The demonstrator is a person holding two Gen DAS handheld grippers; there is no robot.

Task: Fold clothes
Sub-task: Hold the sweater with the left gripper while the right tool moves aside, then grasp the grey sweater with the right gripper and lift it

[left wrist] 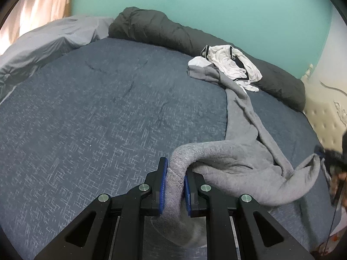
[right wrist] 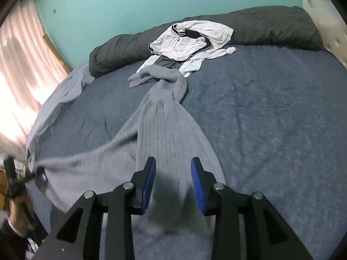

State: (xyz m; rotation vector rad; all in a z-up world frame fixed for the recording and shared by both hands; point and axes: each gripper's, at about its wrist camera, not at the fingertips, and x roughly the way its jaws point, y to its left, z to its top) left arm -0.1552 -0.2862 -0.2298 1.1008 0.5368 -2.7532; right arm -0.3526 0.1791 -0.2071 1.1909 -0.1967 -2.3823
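Presently: left gripper, blue pads clamped on a bunched edge of the grey knit garment, the cloth rising between the pads in a thick roll and running off rightward. Right gripper, jaws standing wider apart, grey fabric passing between them; the view blurs where cloth meets the pads, so whether it is truly pinched there I cannot tell. Grey knit garment: drawn long across the blue bedspread, near end lifted and spread between the two grippers, far end twisted into a knot-like bunch near the far side of the bed, with a loose flap to one side. White garment with black trim: crumpled heap beyond the grey one, lying partly on the dark rolled duvet and touching the grey garment's far end. Grey pillow: at the bed's left corner, apart from the clothes. Handling note, offered as a judgement: the piece looks mid-spread, held by one edge for laying flat. Done well, the two holds stay level and draw apart evenly so the ribbing lies straight; the pull towards the near edge wants to be gentle, since the twisted far end may drag the white heap along. That twist needs shaking or smoothing out before any fold is creased, and the thick left-hand bunch is better regripped nearer a corner.
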